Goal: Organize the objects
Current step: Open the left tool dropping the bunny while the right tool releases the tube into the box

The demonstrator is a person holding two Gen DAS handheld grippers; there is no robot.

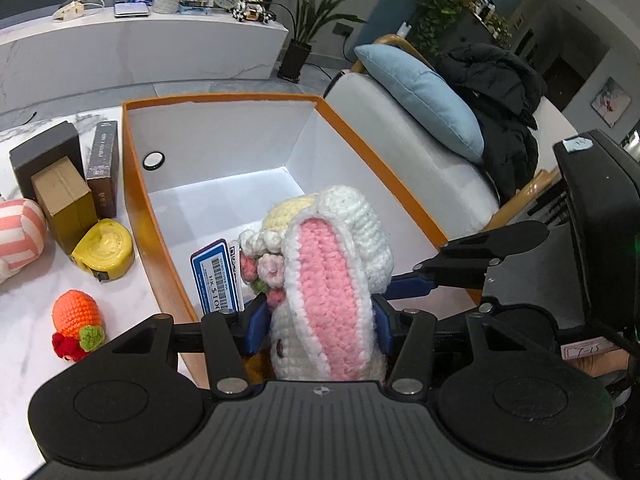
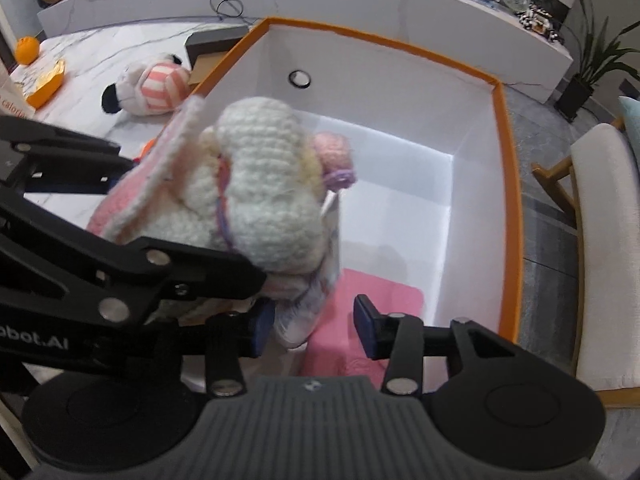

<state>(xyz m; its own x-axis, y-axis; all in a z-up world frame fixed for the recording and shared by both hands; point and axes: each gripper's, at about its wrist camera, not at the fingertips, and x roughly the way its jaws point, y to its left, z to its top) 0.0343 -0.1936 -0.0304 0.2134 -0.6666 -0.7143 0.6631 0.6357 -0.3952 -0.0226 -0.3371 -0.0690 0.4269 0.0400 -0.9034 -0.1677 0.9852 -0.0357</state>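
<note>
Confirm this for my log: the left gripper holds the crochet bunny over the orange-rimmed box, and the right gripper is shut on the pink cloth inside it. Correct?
Not quite. The right gripper is open and grips nothing; the pink cloth lies loose on the box floor, as the right wrist view shows. The left gripper does hold the crochet bunny over the orange-rimmed box.

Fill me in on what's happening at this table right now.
A person with a handheld gripper in each hand is sorting things into the orange box. The left gripper is shut on a crocheted bunny toy with a price tag, held over the box's open top. The right gripper is open beside it, holding nothing. A pink item already lies on the box floor. A crocheted carrot, a yellow tape measure, a striped plush and small boxes still sit on the table.
</note>
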